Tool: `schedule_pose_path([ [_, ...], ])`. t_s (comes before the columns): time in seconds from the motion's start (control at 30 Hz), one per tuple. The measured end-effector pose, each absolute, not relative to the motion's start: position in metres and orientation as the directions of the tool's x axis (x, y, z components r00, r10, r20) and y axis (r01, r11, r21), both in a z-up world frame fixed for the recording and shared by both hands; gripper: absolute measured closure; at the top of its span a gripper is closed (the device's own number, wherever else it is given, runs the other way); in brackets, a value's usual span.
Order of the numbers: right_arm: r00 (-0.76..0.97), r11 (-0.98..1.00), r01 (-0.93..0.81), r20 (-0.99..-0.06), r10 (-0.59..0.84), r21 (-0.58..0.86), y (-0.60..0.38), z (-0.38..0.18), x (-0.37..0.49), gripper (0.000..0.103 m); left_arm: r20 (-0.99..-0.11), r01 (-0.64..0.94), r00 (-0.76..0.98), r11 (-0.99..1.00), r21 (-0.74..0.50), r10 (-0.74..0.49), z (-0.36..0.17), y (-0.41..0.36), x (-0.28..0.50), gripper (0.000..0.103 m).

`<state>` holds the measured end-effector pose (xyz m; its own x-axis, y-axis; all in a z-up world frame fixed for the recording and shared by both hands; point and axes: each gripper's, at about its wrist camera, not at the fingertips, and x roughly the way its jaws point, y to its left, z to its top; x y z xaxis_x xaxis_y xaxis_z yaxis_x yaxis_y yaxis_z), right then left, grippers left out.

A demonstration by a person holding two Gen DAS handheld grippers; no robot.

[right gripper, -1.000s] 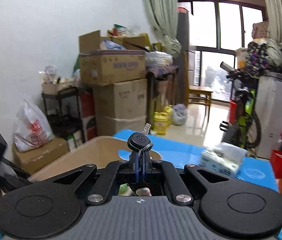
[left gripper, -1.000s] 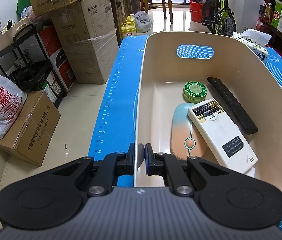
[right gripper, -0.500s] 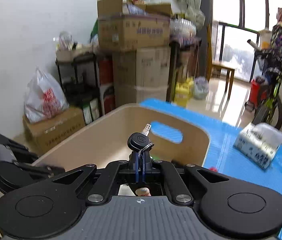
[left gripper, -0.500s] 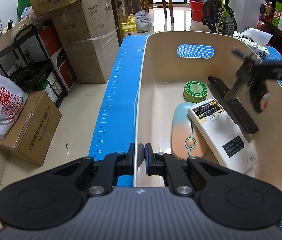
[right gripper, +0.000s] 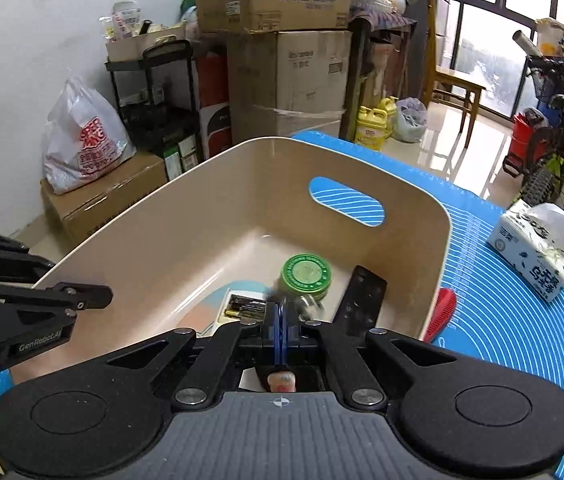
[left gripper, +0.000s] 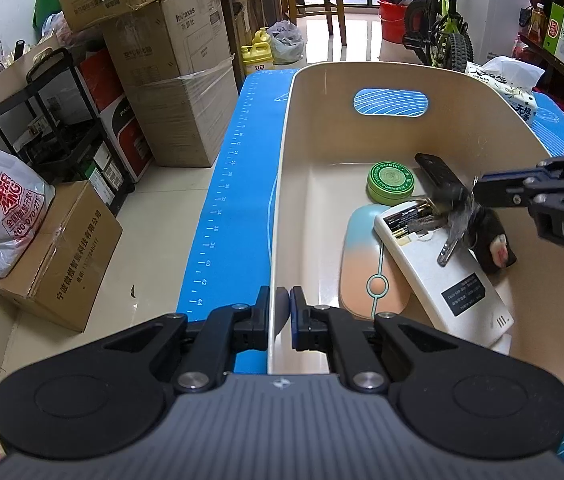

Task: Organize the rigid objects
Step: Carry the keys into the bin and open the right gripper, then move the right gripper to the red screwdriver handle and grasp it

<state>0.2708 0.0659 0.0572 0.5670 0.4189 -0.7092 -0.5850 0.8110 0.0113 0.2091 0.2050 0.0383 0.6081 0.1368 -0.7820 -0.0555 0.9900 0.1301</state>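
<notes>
A beige bin (left gripper: pixel 398 76) stands on the blue mat. In it lie a green round tin (left gripper: pixel 390 182), a black remote (left gripper: pixel 434 168), a white remote (left gripper: pixel 442 272) with its batteries showing, and a blue and orange mouse (left gripper: pixel 366 268). My left gripper (left gripper: pixel 280 308) is shut on the bin's near wall. My right gripper (left gripper: pixel 476 192) hangs over the bin's right side, jaws nearly together. A bunch of keys (left gripper: pixel 452 236), blurred, is just below its tips over the white remote; its charm (right gripper: pixel 281 382) shows under the jaws.
A tissue pack (right gripper: pixel 542 246) lies on the mat (right gripper: pixel 502 320) right of the bin, and a red object (right gripper: pixel 442 312) leans by the bin's outer wall. Cardboard boxes (left gripper: pixel 174 92), a black rack and a white bag line the floor on the left.
My right gripper came down from above into the bin's right side with the keys. The car key no longer stands up between its fingers; the keys now blur below its tips.
</notes>
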Motion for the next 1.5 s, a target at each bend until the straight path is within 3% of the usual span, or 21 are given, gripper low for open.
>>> schedule_pose_path([
  [0.13, 0.565, 0.815, -0.578, -0.695, 0.444, 0.050, 0.056, 0.066, 0.276, 0.082, -0.782, -0.055, 0.609, 0.990, 0.130, 0.136, 0.038, 0.205, 0.209, 0.093],
  [0.2, 0.576, 0.817, -0.574, -0.684, 0.448, 0.052, 0.048, 0.073, 0.276, 0.056, -0.781, -0.055, 0.609, 0.990, 0.128, 0.135, 0.038, 0.205, 0.209, 0.093],
  [0.23, 0.583, 0.823, -0.565, -0.677, 0.450, 0.061, 0.043, 0.077, 0.276, 0.052, -0.781, -0.055, 0.610, 0.990, 0.128, 0.135, 0.038, 0.205, 0.209, 0.093],
  [0.37, 0.614, 0.849, -0.515, -0.640, 0.462, 0.118, 0.018, 0.096, 0.282, 0.049, -0.780, -0.056, 0.610, 0.990, 0.130, 0.137, 0.038, 0.205, 0.209, 0.093],
  [0.47, 0.647, 0.873, -0.470, -0.624, 0.438, 0.126, -0.002, 0.105, 0.289, 0.040, -0.780, -0.056, 0.610, 0.990, 0.129, 0.136, 0.038, 0.205, 0.209, 0.093],
  [0.83, 0.627, 0.942, -0.300, -0.713, 0.315, 0.153, -0.048, 0.052, 0.332, 0.039, -0.781, -0.059, 0.609, 0.990, 0.129, 0.138, 0.039, 0.205, 0.208, 0.093],
  [1.13, 0.602, 0.935, -0.261, -0.716, 0.353, 0.241, -0.058, 0.005, 0.359, 0.039, -0.783, -0.063, 0.607, 0.990, 0.126, 0.138, 0.039, 0.205, 0.209, 0.092],
  [1.5, 0.575, 0.903, -0.292, -0.696, 0.430, 0.317, -0.059, -0.012, 0.381, 0.039, -0.780, -0.065, 0.607, 0.988, 0.142, 0.152, 0.033, 0.202, 0.210, 0.092],
])
